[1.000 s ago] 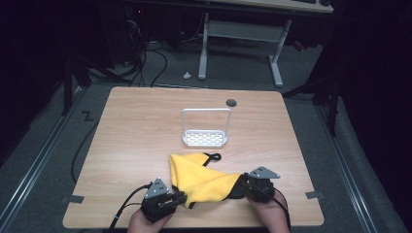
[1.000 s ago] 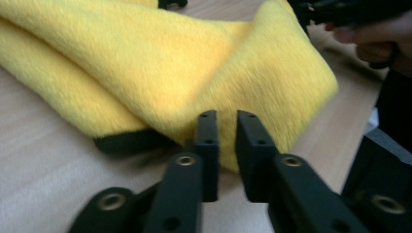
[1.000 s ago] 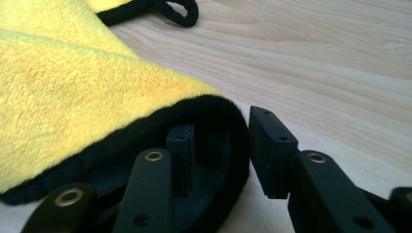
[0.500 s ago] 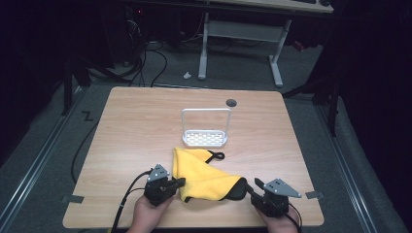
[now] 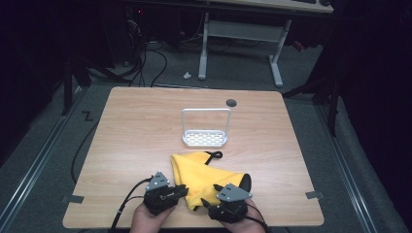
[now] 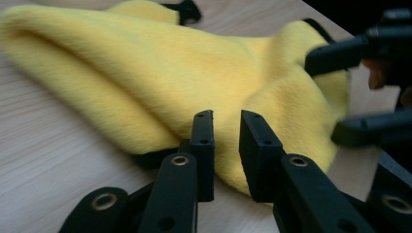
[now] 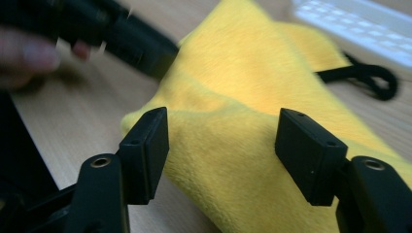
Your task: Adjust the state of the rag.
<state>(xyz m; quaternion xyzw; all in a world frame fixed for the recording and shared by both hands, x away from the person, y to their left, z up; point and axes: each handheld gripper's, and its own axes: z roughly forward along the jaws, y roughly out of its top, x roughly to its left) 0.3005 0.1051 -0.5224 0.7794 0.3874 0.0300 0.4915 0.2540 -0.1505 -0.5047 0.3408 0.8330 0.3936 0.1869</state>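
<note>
A yellow cloth [image 5: 206, 174] lies folded on the wooden table [image 5: 136, 141], on the person's side of the white rack [image 5: 205, 128], which stands upright near the table's middle. The cloth's far corner, with a black hanging loop [image 5: 215, 155], points toward the rack and stops just short of it; its near end tapers toward the table's front edge, well apart from the rack. That layout suggests the cloth is being folded or gathered from the near end.

The left gripper [image 5: 180, 191] sits at the near left edge of the cloth, farther from the rack than the loop. In the left gripper view, its jaws stand narrow, with a small gap between them, and have just been opening; the cloth's folded edge [image 6: 194, 97] lies just beyond the tips, not pinched, so this looks like a release after a fold.

The right gripper [image 5: 208, 204] sits at the cloth's near tip, the point farthest from the rack. Its jaws stand wide and have just been opening; in the right gripper view, the yellow pile [image 7: 228, 160] spreads between and beyond the tips, yet the pads [image 7: 145, 145] press on nothing. It is likely poised to take a fresh bite on that end, with both grippers set close together so each can work the same fold.
</note>
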